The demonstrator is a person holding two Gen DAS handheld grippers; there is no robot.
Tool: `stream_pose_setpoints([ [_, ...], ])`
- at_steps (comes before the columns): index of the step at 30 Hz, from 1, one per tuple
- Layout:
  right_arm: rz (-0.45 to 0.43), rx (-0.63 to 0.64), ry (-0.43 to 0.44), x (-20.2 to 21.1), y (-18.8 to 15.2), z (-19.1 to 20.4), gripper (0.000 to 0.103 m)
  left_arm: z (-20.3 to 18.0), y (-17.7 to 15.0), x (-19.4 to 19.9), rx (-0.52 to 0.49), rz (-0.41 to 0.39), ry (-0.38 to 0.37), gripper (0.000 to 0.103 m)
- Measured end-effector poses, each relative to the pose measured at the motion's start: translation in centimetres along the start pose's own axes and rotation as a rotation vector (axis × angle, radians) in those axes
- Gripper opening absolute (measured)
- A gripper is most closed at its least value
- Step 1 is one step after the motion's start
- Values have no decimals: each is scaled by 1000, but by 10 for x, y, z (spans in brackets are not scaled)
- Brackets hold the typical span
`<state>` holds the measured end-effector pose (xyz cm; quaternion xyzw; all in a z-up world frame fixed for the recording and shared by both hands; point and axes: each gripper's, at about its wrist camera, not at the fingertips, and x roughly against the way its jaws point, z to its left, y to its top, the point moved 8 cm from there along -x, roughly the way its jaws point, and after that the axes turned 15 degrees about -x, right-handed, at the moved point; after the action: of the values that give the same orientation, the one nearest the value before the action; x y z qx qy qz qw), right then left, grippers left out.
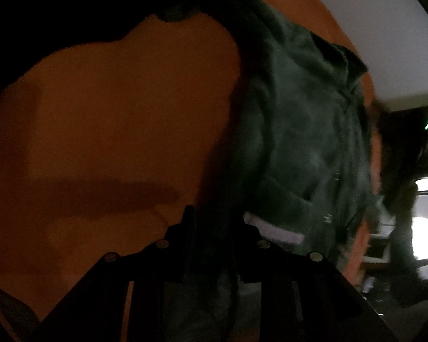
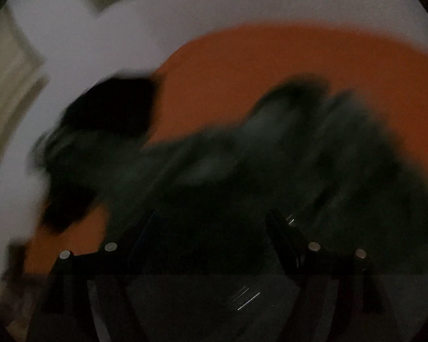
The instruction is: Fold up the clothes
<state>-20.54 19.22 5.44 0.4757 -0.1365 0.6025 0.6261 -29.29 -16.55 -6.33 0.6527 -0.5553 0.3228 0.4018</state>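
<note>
Tongs, left (image 1: 216, 222): pinching dark green garment (image 1: 302, 142), crumpled on orange table (image 1: 114, 114). Tongs, right (image 2: 214, 222): spread wide over same blurred garment (image 2: 242, 165)

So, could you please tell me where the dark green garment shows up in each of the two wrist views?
Left wrist view: the dark green fabric garment hangs right of centre, running down into the left claw.
Right wrist view: it sprawls, blurred, across the lower middle, above the right claw.
Shared landmark: the orange surface behind it.
</note>
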Motion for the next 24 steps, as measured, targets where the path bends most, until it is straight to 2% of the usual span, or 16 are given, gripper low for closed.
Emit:
stream_pose_setpoints([
  [2,10,26,19,8,-30,18,74,-1,-7,5,-24,11,24,26],
  [3,15,39,28,12,-45,26,60,-1,-9,5,-39,24,53,26],
  [4,20,52,37,16,-60,35,58,-4,-11,8,-43,39,59,26],
  [6,30,78,56,25,-90,53,60,-16,-10,19,-43,48,17,26],
  [8,40,104,75,33,-120,70,67,-37,6,45,-85,-20,-48,26],
  [10,51,130,94,41,-151,88,67,-49,27,67,-151,-111,-44,27],
  [13,66,169,122,54,-196,114,67,-50,47,77,-187,-228,-2,61],
  [16,-5,110,-15,30,-171,97,67,-42,64,61,-175,-306,0,62],
  [19,-80,46,-160,6,-143,78,67,-17,93,63,-86,-401,22,62],
  [20,-77,4,-191,1,-134,74,67,-6,103,68,-49,-443,23,62],
  [22,-29,-98,-174,-11,-117,72,67,16,124,79,26,-525,25,62],
  [24,36,-158,-131,-19,-107,76,67,39,142,98,88,-604,-51,62],
])
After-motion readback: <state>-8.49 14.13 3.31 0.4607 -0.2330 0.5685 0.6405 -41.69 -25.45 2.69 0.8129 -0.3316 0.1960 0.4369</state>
